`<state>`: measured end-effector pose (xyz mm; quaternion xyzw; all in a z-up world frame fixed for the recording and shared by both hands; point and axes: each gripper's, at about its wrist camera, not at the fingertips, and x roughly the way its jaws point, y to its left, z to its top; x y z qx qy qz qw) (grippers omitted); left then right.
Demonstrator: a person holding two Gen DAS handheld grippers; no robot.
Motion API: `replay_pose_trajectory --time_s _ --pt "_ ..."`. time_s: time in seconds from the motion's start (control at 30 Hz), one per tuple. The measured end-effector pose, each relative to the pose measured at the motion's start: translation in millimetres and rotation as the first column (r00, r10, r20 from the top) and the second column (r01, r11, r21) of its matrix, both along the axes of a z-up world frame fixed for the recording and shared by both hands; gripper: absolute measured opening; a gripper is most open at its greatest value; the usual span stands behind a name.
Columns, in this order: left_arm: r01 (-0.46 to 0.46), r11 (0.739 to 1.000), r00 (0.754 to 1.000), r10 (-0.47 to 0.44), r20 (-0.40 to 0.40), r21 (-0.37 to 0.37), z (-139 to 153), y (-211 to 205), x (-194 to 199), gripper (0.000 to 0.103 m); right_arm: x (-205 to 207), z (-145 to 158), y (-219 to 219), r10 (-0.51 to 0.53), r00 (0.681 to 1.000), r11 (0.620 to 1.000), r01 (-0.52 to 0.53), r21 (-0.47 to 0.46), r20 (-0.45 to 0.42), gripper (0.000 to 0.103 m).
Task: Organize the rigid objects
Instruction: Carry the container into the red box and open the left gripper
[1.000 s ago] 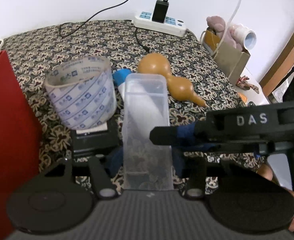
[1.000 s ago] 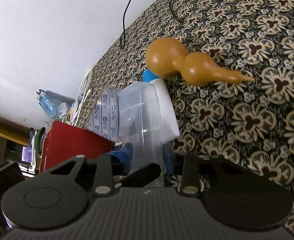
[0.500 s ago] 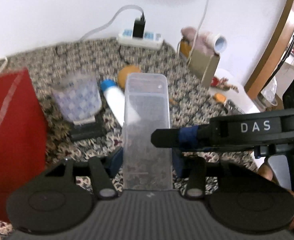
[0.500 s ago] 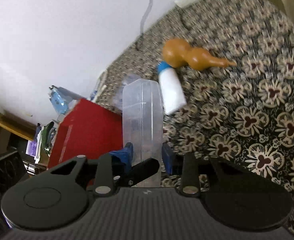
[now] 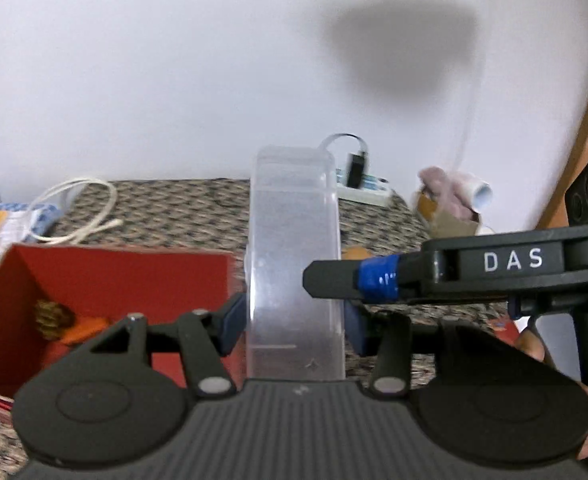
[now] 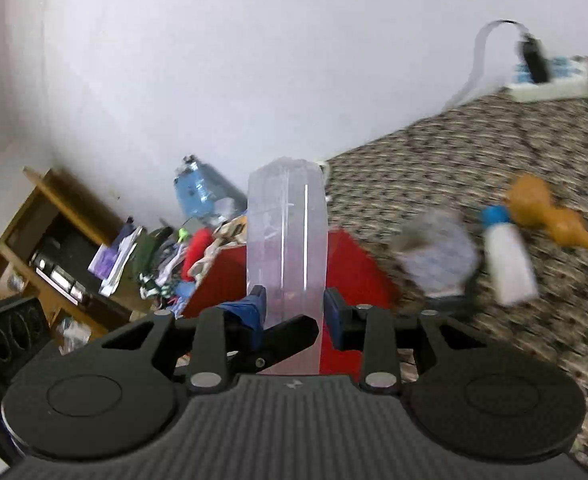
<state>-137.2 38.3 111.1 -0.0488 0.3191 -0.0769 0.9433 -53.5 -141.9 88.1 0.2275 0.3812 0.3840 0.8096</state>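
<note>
A clear plastic box (image 5: 294,248) is held upright in the air by both grippers. My left gripper (image 5: 292,320) is shut on its lower part. My right gripper (image 6: 294,312) is shut on the same clear plastic box (image 6: 286,236) from the side; its finger (image 5: 334,278) crosses the left wrist view. An open red box (image 5: 106,292) sits low on the left with a small orange and brown object (image 5: 68,320) inside. The red box (image 6: 358,264) also shows behind the clear box in the right wrist view.
On the patterned cloth (image 6: 474,160) lie an orange gourd (image 6: 546,212), a white bottle with blue cap (image 6: 506,256) and a tape roll (image 6: 438,256). A power strip (image 6: 550,76) sits by the wall. A cluttered shelf (image 6: 74,256) is at left.
Both grippers have lifted the clear box well above the cloth and swung it left towards the red box, whose open inside now shows. The gourd, bottle and tape roll stay put.
</note>
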Motion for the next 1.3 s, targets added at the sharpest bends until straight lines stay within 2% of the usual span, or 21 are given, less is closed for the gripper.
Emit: replay_pose_trajectory --time_s 0.13,0.23,0.37,0.53,0.63,0.8,1.1,1.3 --pt "-0.012 1.0 0.998 0.012 -0.068 0.005 4.3 53.4 13.8 0.047 13.7 5.9 57.9 0.036 0.998 0.999 -0.037 -0.027 -0.042 0.016" --pt "-0.008 1.0 0.992 0.01 -0.123 0.02 -3.3 89.2 25.5 0.047 20.3 2.9 98.7 0.056 0.995 0.997 -0.061 -0.054 -0.084 0.016" --pt "-0.014 1.0 0.977 0.014 -0.212 -0.001 -31.0 132.6 39.8 0.047 27.8 -14.3 143.0 0.054 0.988 0.993 -0.069 -0.098 -0.147 0.016" --pt "-0.042 0.997 0.943 0.018 -0.333 -0.064 -67.1 176.1 50.8 0.047 38.0 -49.2 180.0 0.011 0.964 0.99 -0.049 -0.136 -0.265 0.015" --pt "-0.045 0.997 0.932 0.017 -0.363 -0.067 -76.0 185.3 53.3 0.047 40.7 -59.1 193.2 -0.01 0.945 0.988 -0.042 -0.149 -0.327 0.015" --pt "-0.049 0.995 0.911 0.009 -0.413 -0.086 -91.0 200.9 57.9 0.047 41.4 -67.1 211.5 -0.03 0.929 0.98 -0.045 -0.195 -0.368 0.014" --pt "-0.069 0.996 0.896 0.039 -0.443 -0.054 -103.0 209.3 59.8 0.048 39.8 -72.9 217.4 -0.08 0.933 0.971 -0.006 -0.238 -0.351 0.015" --pt "-0.089 0.996 0.91 0.077 -0.408 -0.009 -95.1 211.4 52.2 0.051 31.2 -69.1 209.0 -0.134 0.939 0.966 0.053 -0.253 -0.315 0.016"
